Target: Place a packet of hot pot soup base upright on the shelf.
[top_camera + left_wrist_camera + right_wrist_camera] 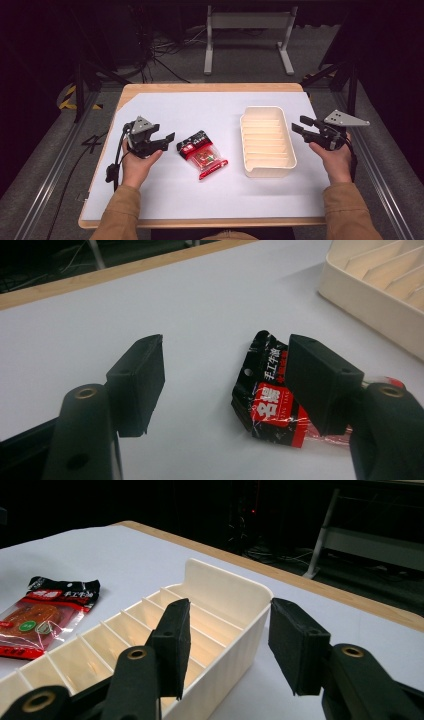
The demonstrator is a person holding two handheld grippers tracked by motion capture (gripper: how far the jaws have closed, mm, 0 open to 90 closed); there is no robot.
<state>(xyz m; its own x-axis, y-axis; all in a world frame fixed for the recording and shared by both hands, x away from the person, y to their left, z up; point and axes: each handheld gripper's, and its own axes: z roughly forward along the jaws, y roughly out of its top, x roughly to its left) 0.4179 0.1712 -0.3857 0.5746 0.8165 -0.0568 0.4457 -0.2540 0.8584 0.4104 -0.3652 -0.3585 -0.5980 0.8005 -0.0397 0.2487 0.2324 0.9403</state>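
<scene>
A red and black snack packet lies flat on the white table sheet, left of a cream ribbed tray. My left gripper is held just left of the packet, open, with nothing between its jaws. In the left gripper view the packet lies partly behind the right jaw of the open left gripper. My right gripper hovers just right of the tray, open and empty. The right gripper view has the right gripper facing the tray's near wall, with the packet beyond.
The tray is divided by several thin ribs and holds nothing. The wooden table edge runs along the far side. A metal stand and cables lie on the floor behind the table.
</scene>
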